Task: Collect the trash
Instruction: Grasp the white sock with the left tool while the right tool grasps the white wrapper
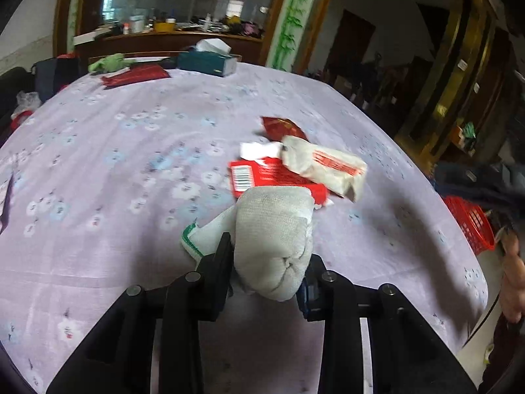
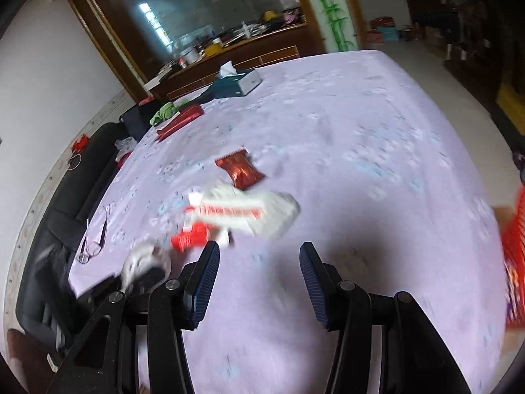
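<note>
My left gripper (image 1: 267,252) is shut on a grey-white cloth with a green hem (image 1: 272,236), held just above the lilac flowered tablecloth (image 1: 115,151). Right beyond the cloth lies a heap of trash: a red carton with a barcode (image 1: 269,174), a white and red wrapper (image 1: 328,167), a torn white scrap (image 1: 259,149) and a dark red foil packet (image 1: 283,128). My right gripper (image 2: 259,252) is open and empty, close to the same heap: white wrapper (image 2: 249,210), red carton (image 2: 192,238), foil packet (image 2: 241,167). The left gripper with its cloth (image 2: 144,262) shows at the left, blurred.
A teal tissue box (image 1: 210,59), a green rag (image 1: 110,62) and a dark red pack (image 1: 134,75) lie at the table's far side. A red plastic basket (image 1: 469,223) stands past the right edge, with a hand (image 1: 513,282) below it. Eyeglasses (image 2: 95,243) lie by the left edge.
</note>
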Demonstrator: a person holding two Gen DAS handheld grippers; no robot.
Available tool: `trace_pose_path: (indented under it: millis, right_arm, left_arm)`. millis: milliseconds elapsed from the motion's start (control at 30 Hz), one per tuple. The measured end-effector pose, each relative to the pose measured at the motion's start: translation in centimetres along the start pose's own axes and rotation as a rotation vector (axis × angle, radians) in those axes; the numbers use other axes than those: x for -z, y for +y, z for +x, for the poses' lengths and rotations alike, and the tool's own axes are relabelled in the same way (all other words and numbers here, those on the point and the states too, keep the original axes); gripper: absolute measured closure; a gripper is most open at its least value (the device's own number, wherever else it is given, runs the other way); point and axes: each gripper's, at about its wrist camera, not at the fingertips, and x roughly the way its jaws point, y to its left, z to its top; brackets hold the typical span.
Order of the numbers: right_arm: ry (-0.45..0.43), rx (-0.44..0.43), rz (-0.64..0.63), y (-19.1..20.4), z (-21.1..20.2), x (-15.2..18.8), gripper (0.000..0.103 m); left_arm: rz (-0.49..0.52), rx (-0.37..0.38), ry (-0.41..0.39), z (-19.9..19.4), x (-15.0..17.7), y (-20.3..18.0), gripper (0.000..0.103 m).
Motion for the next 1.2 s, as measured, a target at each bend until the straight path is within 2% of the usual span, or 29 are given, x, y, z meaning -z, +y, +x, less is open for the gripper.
trace_pose_path:
  millis: [133, 267, 400, 500, 633, 700, 767, 1000, 1067, 1133, 1200]
  right_arm:
    - [0.024, 0.011, 0.021, -0.2, 4.2, -3.2, 0.049]
    - [0.094, -0.045, 0.107, -2.0, 8.5, -4.8, 0.049]
    - [0.159, -0.107, 0.133, -2.3, 10.0, -3.9, 0.046]
    - [0.213, -0.216, 0.146, -1.3, 9.4, -2.3, 0.046]
    - [0.262, -0.251, 0.039, 1.9, 8.8, 0.2, 0.042]
    - [0.255, -0.226, -0.016, 3.2, 8.7, 0.8, 0.042]
    - [0.227, -0.143, -0.104, 4.6, 8.8, 1.1, 0.042]
    - [0.169, -0.004, -0.213, 6.1, 10.2, 0.8, 0.042]
    - [0.159, 0.009, -0.219, 6.2, 10.5, 1.0, 0.047]
    - [0.159, 0.014, -0.229, 6.3, 10.4, 1.3, 0.059]
    - [0.142, 0.030, -0.228, 6.4, 9.6, 1.8, 0.062]
  left_arm:
    - [-0.016, 0.022, -0.006, -0.2, 0.1, 0.5, 0.071]
    - [-0.013, 0.025, -0.005, -0.1, 0.1, 0.5, 0.071]
    - [-0.021, 0.040, -0.007, -0.2, 0.1, 0.8, 0.071]
    - [-0.028, 0.044, -0.011, -0.2, 0.0, 0.8, 0.071]
    - [-0.032, 0.046, -0.019, -0.3, 0.1, 0.8, 0.071]
    - [-0.036, 0.046, -0.026, -0.5, 0.1, 0.9, 0.071]
    - [-0.049, 0.040, -0.038, -0.7, 0.2, 1.1, 0.071]
    - [-0.067, 0.034, -0.053, -0.9, 0.1, 1.4, 0.071]
    - [-0.066, 0.036, -0.053, -0.9, 0.1, 1.5, 0.071]
    - [-0.068, 0.032, -0.058, -0.9, 0.1, 1.4, 0.071]
    - [-0.063, 0.032, -0.058, -0.9, 0.1, 1.3, 0.071]
